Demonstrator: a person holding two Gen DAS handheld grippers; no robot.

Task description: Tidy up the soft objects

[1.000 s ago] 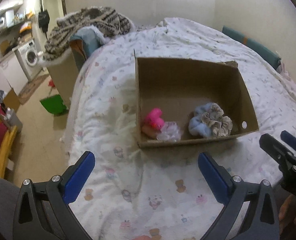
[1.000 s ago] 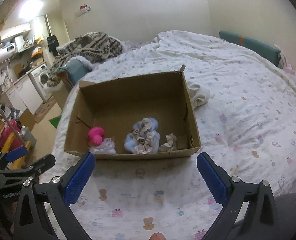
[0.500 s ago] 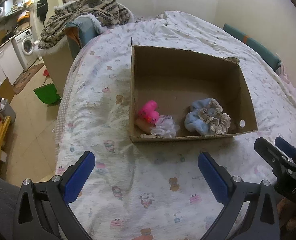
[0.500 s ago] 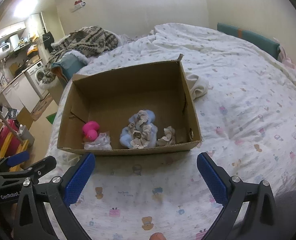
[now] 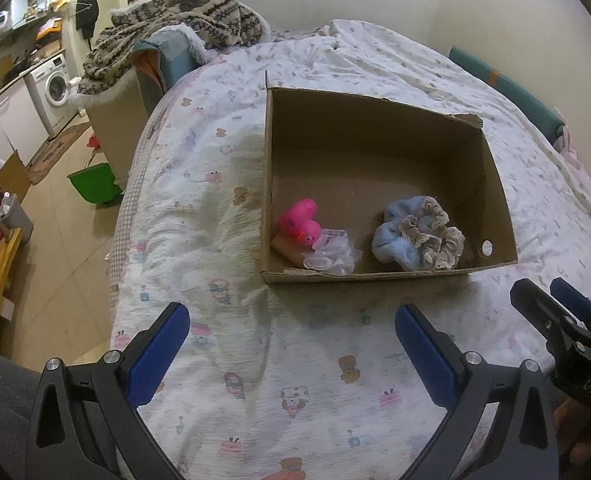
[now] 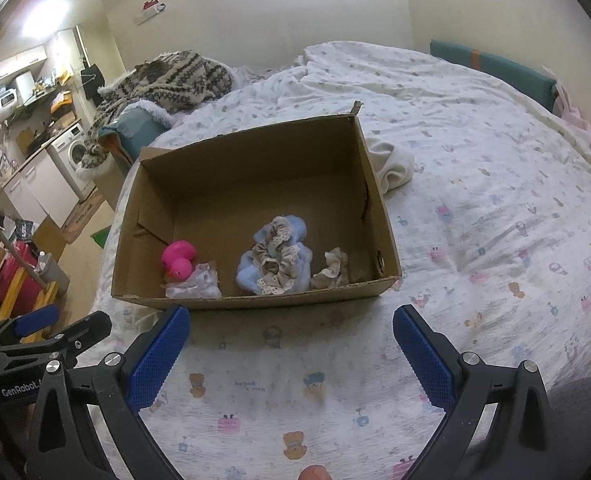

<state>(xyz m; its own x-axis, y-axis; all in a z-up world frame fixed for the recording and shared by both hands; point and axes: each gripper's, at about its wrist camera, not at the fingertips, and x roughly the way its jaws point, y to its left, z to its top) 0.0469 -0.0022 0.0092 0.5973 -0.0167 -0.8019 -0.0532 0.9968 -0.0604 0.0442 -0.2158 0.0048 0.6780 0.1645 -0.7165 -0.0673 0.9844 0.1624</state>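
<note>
Bedroom scene, two wrist views over a bed (image 5: 295, 380) spread with a cartoon-print quilt; a washing machine (image 5: 57, 82) and kitchen units stand in the background at left.

Left wrist view. An open cardboard box (image 5: 375, 278) rests on the quilt, ahead of and slightly right of the left gripper (image 5: 291, 340), whose blue-padded fingers stand wide apart and hold nothing. The box's long axis runs roughly left to right across the view. Inside, along the near wall, lie a pink rubber duck (image 5: 299, 224) at the left end, a clear plastic packet (image 5: 331, 254) touching it, and a blue scrunchie (image 5: 395, 240) bunched with a beige lace scrunchie (image 5: 435, 236) toward the right end. The right gripper (image 5: 555, 312) enters at the lower right edge; its body bears partial lettering reading "DAS".

Right wrist view. The same box (image 6: 255, 302) lies straight ahead of the right gripper (image 6: 291, 340), jaws likewise spread and empty. The duck (image 6: 179, 260), packet (image 6: 195, 282), blue scrunchie (image 6: 295, 268) and lace scrunchie (image 6: 273, 264) appear again, and a second small beige lace piece (image 6: 333, 270) shows near the right wall. A folded white cloth (image 6: 391, 164) lies on the quilt just beyond the box's right wall, outside it. The left gripper (image 6: 55, 326) shows at lower left, marked "GenRobot".

Judgement: the white cloth looks like the only soft item left outside; it lies forward and right, nearer the right hand.
</note>
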